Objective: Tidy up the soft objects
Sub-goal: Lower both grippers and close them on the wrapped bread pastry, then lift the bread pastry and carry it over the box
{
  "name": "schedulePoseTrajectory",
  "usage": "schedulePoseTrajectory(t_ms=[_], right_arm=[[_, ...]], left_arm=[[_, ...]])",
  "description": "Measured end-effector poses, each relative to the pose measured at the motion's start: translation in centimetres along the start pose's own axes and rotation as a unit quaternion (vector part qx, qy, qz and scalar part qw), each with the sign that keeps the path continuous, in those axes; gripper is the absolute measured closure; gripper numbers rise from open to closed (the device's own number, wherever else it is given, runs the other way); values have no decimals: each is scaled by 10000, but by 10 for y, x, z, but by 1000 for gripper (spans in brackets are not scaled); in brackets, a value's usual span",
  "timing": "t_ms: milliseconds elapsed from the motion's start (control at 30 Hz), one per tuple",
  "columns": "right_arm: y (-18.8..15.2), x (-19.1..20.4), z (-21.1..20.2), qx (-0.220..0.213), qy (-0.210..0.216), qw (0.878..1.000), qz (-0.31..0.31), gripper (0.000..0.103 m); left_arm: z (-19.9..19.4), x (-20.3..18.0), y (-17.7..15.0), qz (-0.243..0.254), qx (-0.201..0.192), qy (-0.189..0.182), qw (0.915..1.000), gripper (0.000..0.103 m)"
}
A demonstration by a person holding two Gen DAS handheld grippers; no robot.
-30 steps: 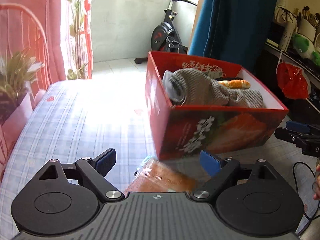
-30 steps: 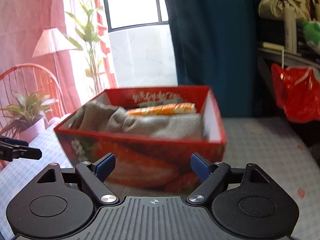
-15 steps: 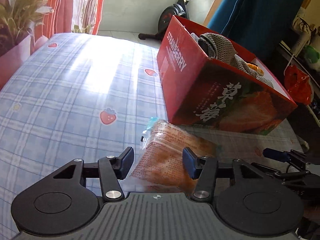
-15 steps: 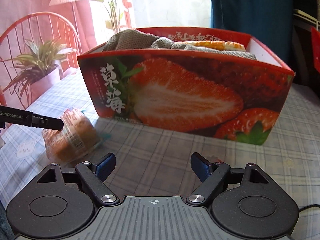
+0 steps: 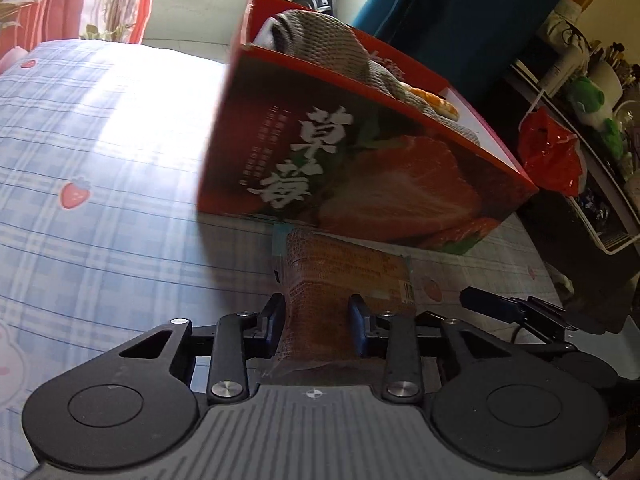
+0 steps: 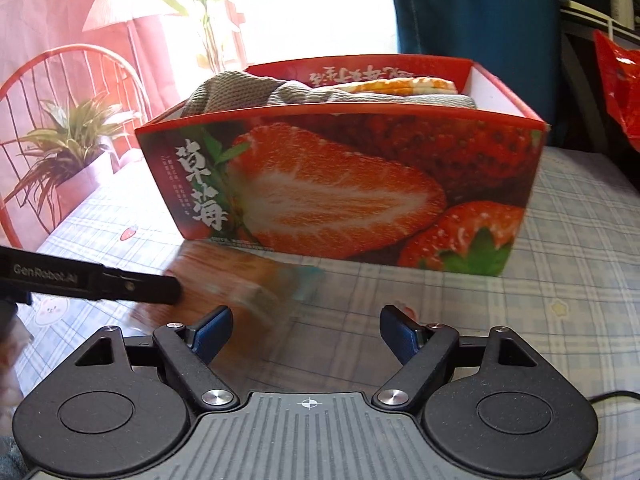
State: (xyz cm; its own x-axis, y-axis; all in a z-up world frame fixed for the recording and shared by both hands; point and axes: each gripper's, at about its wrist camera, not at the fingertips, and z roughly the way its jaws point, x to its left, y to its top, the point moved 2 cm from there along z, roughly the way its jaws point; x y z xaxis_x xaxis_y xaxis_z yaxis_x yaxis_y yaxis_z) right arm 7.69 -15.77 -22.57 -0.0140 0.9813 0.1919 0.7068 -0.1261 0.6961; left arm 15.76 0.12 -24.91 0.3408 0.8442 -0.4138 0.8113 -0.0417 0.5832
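A brown bread packet lies on the checked sheet in front of the red strawberry box. My left gripper is closing on the packet's near end, and its pads pinch the wrapper in. A grey knit cloth and an orange striped soft thing lie inside the box. In the right wrist view the packet is blurred at the left, with a left finger against it. My right gripper hovers wide to the packet's right, its jaws closing slightly with nothing between them.
The checked bed sheet stretches to the left in sunlight. A red plastic bag hangs from a cluttered shelf at the right. A potted plant and a red chair stand beyond the bed's left edge. A blue curtain hangs behind the box.
My left gripper dropped onto the bread packet and its jaws narrowed from wide to pinching it. My right gripper sank toward the sheet in front of the box.
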Motion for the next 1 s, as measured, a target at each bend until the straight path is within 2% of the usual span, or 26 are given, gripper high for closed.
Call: schedulePoseTrajectory(t_ms=[100,267,433,533,600,633,700,1000], right_arm=[[-4,-10,-1,44,32,9999,146,30],[-9,-22,-1,62,331,9986,420,45],[-11,-26,2,83,470,9968,638,45],[-11,-29,3,110,558,9951,809,48],[-11,-32,2,112,673,9932,942,54],[-11,-33,1,121,775,9917,1016,59],[-9,-32,-2,137,865,9907,1046,62],[31,-27,-38,-257,1175,9891,847,63]], left_arm=[[10,-16,-7,104,78,-136,9998,68],[17,-28,-16,218,95,-232,9994,67],[22,-24,-19,100,121,-374,9992,61],[23,-22,-23,55,90,-447,9989,61],[24,-25,-23,124,65,-433,9990,62],[22,-28,-22,172,61,-437,9989,66],[18,-31,-23,219,50,-471,9986,67],[-31,-52,5,594,-589,-588,9948,68]])
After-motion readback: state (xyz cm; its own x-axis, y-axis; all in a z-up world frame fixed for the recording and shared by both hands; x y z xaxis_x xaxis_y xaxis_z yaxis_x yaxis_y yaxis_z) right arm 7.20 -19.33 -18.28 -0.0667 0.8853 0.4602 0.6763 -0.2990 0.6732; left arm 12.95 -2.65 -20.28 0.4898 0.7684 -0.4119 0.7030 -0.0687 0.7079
